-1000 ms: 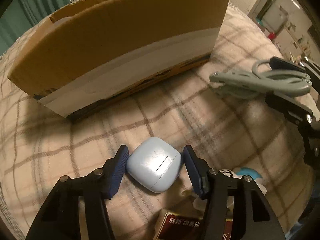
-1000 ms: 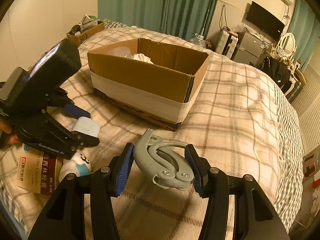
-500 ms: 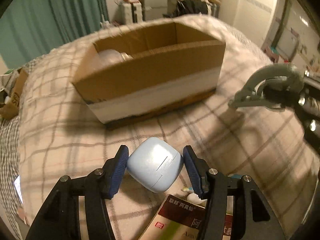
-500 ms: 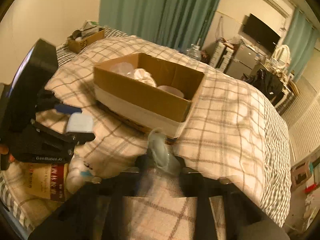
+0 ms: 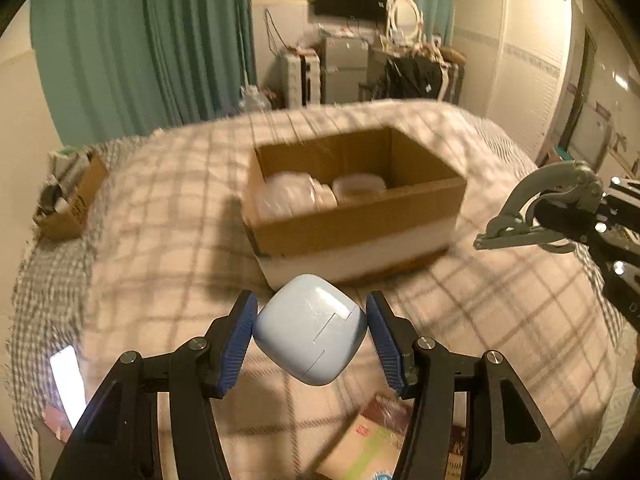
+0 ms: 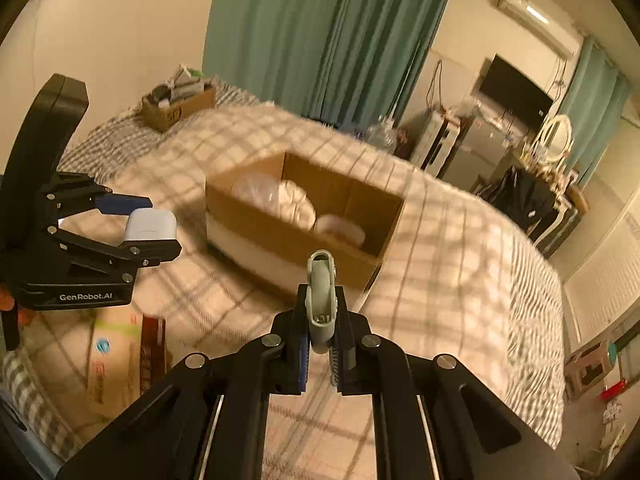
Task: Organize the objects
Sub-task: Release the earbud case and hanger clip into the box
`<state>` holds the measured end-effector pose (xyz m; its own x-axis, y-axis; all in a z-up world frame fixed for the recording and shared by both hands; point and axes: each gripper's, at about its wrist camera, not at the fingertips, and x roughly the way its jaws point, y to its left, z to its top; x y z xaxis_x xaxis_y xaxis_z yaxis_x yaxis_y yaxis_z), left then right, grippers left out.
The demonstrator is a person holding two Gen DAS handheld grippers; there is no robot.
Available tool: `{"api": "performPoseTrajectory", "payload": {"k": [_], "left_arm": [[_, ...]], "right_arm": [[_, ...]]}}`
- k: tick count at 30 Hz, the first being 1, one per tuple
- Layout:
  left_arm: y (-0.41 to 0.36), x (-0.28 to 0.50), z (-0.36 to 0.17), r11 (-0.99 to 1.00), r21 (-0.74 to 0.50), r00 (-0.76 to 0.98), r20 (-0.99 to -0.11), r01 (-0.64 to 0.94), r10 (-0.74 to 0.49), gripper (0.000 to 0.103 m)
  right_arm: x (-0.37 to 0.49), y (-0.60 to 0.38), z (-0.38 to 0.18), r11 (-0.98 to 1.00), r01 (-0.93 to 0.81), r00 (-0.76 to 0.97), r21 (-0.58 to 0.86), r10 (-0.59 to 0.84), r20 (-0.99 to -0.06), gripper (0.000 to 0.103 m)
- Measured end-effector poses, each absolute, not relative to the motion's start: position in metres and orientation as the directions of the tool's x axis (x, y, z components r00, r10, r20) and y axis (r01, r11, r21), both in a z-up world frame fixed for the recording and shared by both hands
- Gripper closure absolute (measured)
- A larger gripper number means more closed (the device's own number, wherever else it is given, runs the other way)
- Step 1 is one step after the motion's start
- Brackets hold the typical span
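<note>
My left gripper is shut on a pale blue earbud case and holds it in the air above the plaid bed, short of the open cardboard box. The case also shows in the right wrist view. My right gripper is shut on a grey metal clip, seen edge-on, also lifted, in front of the box. In the left wrist view the clip hangs to the right of the box. White bundles lie inside the box.
Flat packets and a boxed item lie on the bed under the left gripper. A small cardboard box with clutter stands at the bed's far left corner. A phone lies near the bed's left edge.
Both grippers have risen well above the bed with their objects. The box now shows from above with its inside in view. The clip has turned edge-on in the right gripper.
</note>
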<state>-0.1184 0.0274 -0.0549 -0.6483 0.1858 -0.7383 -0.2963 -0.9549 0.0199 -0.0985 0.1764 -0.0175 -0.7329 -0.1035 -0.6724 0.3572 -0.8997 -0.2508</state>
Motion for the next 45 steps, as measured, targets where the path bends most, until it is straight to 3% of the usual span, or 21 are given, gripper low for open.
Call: {"api": "performPoseTrajectory", "payload": {"k": [11, 25, 33, 34, 35, 37, 40, 42, 45], "left_arm": [[0.04, -0.17, -0.01, -0.956, 0.067, -0.737, -0.653, -0.286, 0.175, 0.045], [0.063, -0.291, -0.04, -0.949, 0.066, -0.7, -0.691, -0.308, 0.18, 0.045], [0.069, -0.315, -0.067, -0.944, 0.025, -0.641, -0.74, -0.328, 0.203, 0.043], [0.069, -0.314, -0.067, -0.945, 0.027, -0.64, -0.742, -0.326, 0.199, 0.04], [0.069, -0.312, -0.066, -0.946, 0.032, -0.642, -0.742, -0.323, 0.194, 0.03], [0.069, -0.305, -0.061, -0.949, 0.054, -0.661, -0.73, -0.311, 0.175, 0.022], [0.069, -0.29, -0.045, -0.948, 0.087, -0.683, -0.714, -0.307, 0.156, 0.021], [0.065, -0.281, -0.036, -0.95, 0.1, -0.691, -0.709, -0.297, 0.141, 0.019], [0.055, -0.257, -0.019, -0.955, 0.114, -0.712, -0.692, -0.274, 0.121, 0.011]], "right_arm": [[-0.151, 0.158, 0.037, -0.904, 0.329, -0.814, -0.273, -0.125, -0.568, 0.095], [-0.28, 0.156, -0.005, -0.907, 0.345, -0.756, -0.241, -0.116, -0.644, 0.095], [-0.313, 0.174, -0.034, -0.925, 0.336, -0.727, -0.176, -0.135, -0.673, 0.094], [-0.313, 0.175, -0.034, -0.926, 0.33, -0.728, -0.181, -0.128, -0.673, 0.087], [-0.31, 0.176, -0.035, -0.927, 0.326, -0.731, -0.184, -0.123, -0.671, 0.073], [-0.304, 0.179, -0.029, -0.93, 0.315, -0.745, -0.188, -0.119, -0.657, 0.064], [-0.288, 0.185, -0.01, -0.936, 0.298, -0.765, -0.188, -0.116, -0.633, 0.061], [-0.273, 0.188, 0.005, -0.938, 0.285, -0.784, -0.197, -0.11, -0.611, 0.054], [-0.241, 0.191, 0.027, -0.939, 0.272, -0.81, -0.212, -0.105, -0.578, 0.048]]}}
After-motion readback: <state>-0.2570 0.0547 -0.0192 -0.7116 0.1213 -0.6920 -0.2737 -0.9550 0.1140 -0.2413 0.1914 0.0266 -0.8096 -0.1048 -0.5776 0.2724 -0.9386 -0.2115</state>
